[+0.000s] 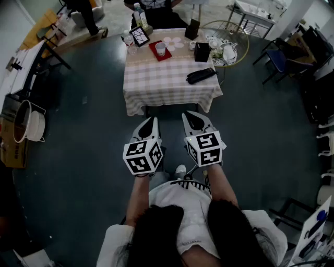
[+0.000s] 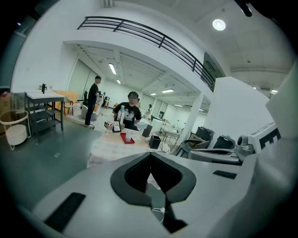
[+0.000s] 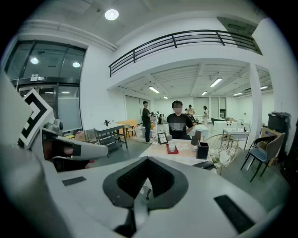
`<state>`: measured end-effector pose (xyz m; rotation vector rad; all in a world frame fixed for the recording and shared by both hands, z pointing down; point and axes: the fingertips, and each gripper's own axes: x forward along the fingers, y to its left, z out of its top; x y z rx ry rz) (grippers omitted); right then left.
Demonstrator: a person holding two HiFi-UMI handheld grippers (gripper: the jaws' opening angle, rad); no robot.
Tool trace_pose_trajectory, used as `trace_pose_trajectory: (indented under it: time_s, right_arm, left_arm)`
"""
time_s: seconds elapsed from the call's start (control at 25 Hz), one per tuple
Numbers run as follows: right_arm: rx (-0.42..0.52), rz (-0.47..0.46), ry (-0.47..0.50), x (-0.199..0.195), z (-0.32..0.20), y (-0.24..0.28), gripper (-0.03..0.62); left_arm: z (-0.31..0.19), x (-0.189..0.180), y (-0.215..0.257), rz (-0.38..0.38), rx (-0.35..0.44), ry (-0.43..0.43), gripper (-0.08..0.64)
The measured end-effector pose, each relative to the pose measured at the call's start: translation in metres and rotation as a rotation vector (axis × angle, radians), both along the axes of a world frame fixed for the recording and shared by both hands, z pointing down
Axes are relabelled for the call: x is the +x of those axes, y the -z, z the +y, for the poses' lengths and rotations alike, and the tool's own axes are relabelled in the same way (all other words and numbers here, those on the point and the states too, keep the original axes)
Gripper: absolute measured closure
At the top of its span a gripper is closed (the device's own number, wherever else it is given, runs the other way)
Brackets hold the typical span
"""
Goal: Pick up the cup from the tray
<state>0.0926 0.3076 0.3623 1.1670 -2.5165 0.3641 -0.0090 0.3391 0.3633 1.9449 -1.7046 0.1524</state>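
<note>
A pale cup (image 1: 160, 48) stands on a small red tray (image 1: 156, 55) at the far side of a table with a checked cloth (image 1: 167, 78). Both grippers hang over the dark floor short of the table's near edge, well away from the cup. My left gripper (image 1: 152, 124) and right gripper (image 1: 194, 119) sit side by side, pointing at the table. The left gripper (image 2: 151, 155) is shut and holds nothing, and so is the right gripper (image 3: 148, 159). Far ahead, the left gripper view shows the cup (image 2: 125, 135), and the right gripper view shows the cup (image 3: 172, 146) on its tray (image 3: 172, 151).
On the table lie a black pouch (image 1: 201, 75), a black box (image 1: 202, 52), a framed picture (image 1: 139, 35) and a glass (image 1: 129, 41). A person (image 1: 156, 10) sits behind it. A round wire side table (image 1: 229, 47) stands right of it, a white bin (image 1: 31, 125) far left.
</note>
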Motion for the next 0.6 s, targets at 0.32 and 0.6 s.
trace_pose_trajectory:
  time_s: [0.32, 0.6]
  right_arm:
    - [0.016, 0.004, 0.008, 0.011, -0.018, -0.001, 0.586]
    - [0.027, -0.041, 0.070, 0.013, -0.022, -0.003, 0.581]
  left_arm:
    - [-0.017, 0.010, -0.001, -0.002, 0.008, 0.011, 0.555]
    - [-0.022, 0.017, -0.006, -0.011, 0.005, 0.033, 0.555]
